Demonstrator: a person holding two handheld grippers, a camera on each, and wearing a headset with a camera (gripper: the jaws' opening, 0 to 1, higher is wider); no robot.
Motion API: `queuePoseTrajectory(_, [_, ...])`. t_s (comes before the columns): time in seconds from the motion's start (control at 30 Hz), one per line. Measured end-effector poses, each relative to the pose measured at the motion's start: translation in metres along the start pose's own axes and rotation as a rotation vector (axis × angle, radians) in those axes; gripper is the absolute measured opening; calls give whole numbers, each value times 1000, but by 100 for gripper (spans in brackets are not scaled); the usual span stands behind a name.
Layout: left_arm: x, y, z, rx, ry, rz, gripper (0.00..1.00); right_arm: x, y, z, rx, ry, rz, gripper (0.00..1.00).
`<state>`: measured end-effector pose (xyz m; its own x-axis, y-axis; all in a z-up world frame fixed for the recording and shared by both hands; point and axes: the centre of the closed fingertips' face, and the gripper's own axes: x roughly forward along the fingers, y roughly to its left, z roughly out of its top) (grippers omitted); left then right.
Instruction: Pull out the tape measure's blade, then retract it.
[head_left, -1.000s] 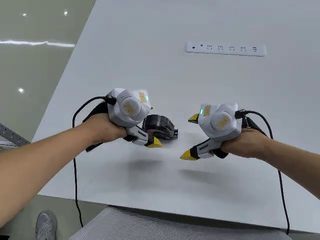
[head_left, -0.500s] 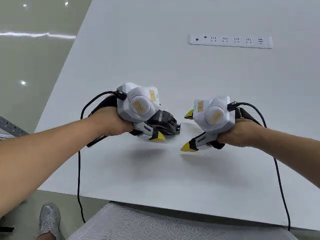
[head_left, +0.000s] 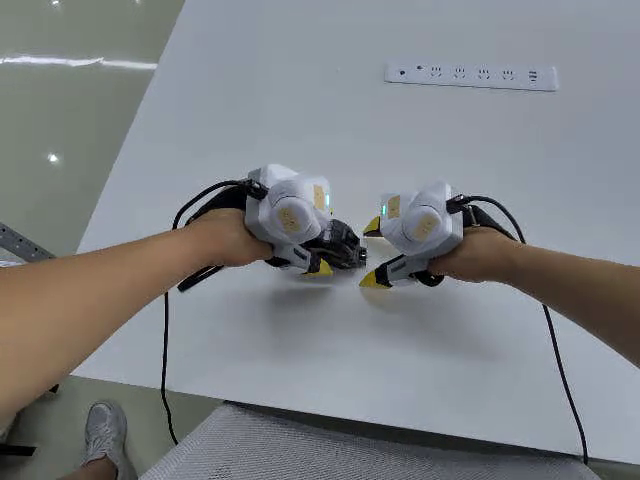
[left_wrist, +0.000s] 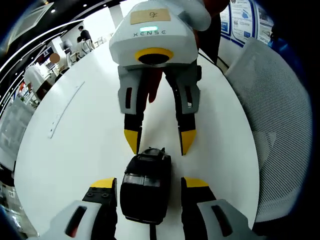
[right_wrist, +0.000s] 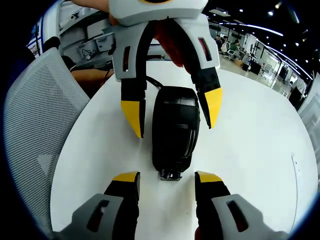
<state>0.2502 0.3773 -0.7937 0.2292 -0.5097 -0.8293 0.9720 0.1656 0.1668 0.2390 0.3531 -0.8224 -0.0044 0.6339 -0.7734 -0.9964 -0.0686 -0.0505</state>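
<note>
Spread jaws on the left gripper (left_wrist: 150, 183) bracket the tape (right_wrist: 174, 127), which lies on the table (head_left: 300, 120) close to the near edge. One jaw sits against the black case and a sliver of white shows beside the other, so this reads as a loose bracket, not a pinch. The right gripper (right_wrist: 166, 179) faces it nose to nose. Its jaws are also apart, and their yellow tips stand on either side of the small metal hook (right_wrist: 170, 174) at the case's mouth without closing on it. The case looks like hard plastic, compact and probably fairly dense for its size, so the left jaws should grip it firmly across its two flat sides. The blade inside is likely thin, springy steel, and the hook is a small target that needs a square, firm pinch or it will slip free. The return spring will probably pull steadily, so retraction is best eased rather than let go. The tabletop is smooth, white and glossy, so an unclamped case would likely skate toward the pull. A power strip (head_left: 470, 75) lies well away at the far side, and a mesh chair (head_left: 300, 450) sits just under the near edge. The gripper cables (head_left: 165, 330) hang off toward a pale, shiny floor (head_left: 80, 100). Beyond the table, the right gripper view shows an open office with ceiling lights.
</note>
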Motion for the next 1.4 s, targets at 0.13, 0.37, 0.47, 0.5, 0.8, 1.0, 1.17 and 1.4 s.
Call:
queuePoseTrajectory(0.13, [4,1,-1,12,4,-9,42,2,-1,-3,8,5,9,35])
queuePoseTrajectory(0.37, [7,4,0,23,9,-19,37,3,1,-3,12,-1,20,29])
queuePoseTrajectory(0.47, [8,4,0,26,18,-26,36,4,1,-2,15,-5,25,25])
queuePoseTrajectory(0.5, [8,4,0,29,19,-27,36,5,1,-1,19,-4,26,24])
queuePoseTrajectory(0.8, [7,3,2,28,28,-32,35,4,-4,-3,34,16,14,15])
queuePoseTrajectory(1.0, [5,2,3,25,30,-31,35,5,-4,-3,43,24,11,14])
queuePoseTrajectory(1.17, [2,0,5,35,35,-33,34,5,-5,-3,24,24,15,13])
queuePoseTrajectory(1.4, [-2,-3,6,32,46,-44,33,4,-6,-4,-10,23,14,10])
